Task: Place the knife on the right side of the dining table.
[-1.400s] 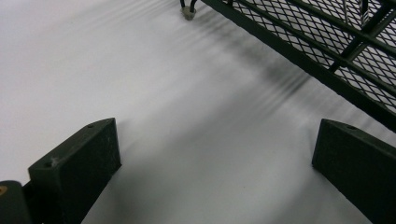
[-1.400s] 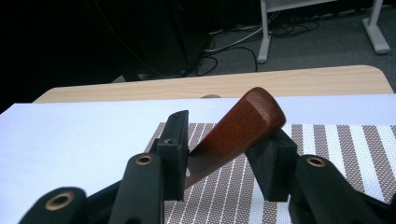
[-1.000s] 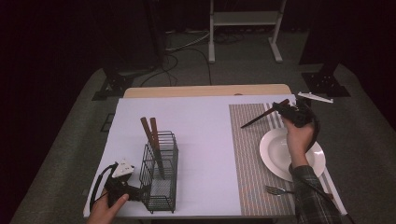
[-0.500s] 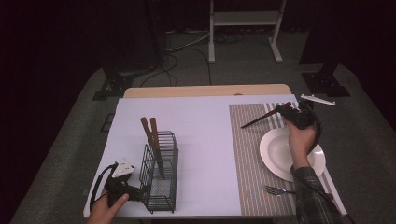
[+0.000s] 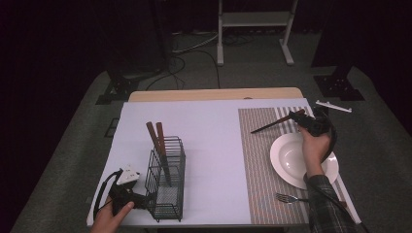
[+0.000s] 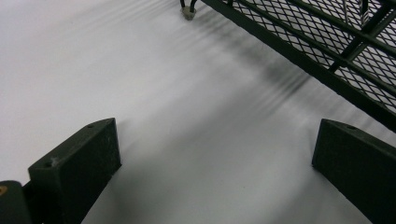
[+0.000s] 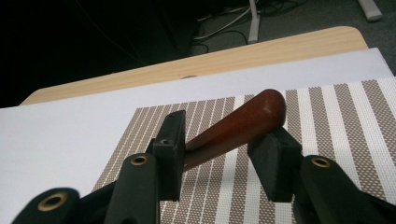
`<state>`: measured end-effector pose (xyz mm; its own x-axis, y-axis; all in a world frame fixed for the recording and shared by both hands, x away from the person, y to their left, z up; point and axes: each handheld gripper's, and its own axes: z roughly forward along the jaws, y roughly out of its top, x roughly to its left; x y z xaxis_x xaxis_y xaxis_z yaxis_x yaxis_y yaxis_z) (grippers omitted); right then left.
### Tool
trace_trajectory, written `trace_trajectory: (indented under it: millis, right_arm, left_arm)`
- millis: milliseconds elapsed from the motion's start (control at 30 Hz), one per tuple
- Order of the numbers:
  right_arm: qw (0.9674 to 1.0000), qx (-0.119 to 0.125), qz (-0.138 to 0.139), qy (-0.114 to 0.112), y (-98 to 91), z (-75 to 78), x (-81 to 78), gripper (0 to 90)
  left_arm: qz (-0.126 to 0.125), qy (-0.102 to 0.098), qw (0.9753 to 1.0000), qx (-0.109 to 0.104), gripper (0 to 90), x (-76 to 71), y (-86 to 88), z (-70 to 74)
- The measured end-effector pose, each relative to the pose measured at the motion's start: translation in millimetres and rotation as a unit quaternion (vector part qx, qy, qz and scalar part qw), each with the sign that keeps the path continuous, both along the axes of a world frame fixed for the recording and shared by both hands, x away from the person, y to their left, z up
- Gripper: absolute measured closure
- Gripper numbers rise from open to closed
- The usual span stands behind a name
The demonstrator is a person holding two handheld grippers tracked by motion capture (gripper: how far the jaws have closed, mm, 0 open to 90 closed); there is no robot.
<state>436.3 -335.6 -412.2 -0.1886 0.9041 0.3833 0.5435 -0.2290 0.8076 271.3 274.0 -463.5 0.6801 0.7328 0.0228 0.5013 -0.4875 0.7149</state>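
My right gripper (image 5: pixel 295 116) (image 7: pixel 224 135) is shut on the brown wooden handle of a knife (image 5: pixel 267 127) (image 7: pixel 238 123). It holds the knife over the striped placemat (image 5: pixel 257 165) (image 7: pixel 345 112), with the dark blade pointing left, just behind the white plate (image 5: pixel 286 160). My left gripper (image 5: pixel 142 200) (image 6: pixel 215 154) rests open on the white table surface (image 6: pixel 140 70). Nothing is between its jaws. The black wire basket (image 5: pixel 167 189) (image 6: pixel 336 37) is right beside it. Two wooden-handled utensils (image 5: pixel 156 136) stand in the basket.
A fork (image 5: pixel 286 198) lies on the placemat near the front edge, below the plate. A white bar (image 5: pixel 333 106) lies on the floor past the table's right back corner. A metal stand (image 5: pixel 252 19) and cables are behind the table.
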Motion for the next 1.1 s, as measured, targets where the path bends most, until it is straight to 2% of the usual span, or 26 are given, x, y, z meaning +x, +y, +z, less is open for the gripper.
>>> trace_trajectory:
  millis: [1100]
  right_arm:
    - [0.9986, 0.028, -0.005, 0.044, -13.9, -19.3, 1.4, 48.1]
  left_arm:
    - [0.000, 0.000, 1.0000, 0.000, 0.0, 0.0, 0.0, 0.0]
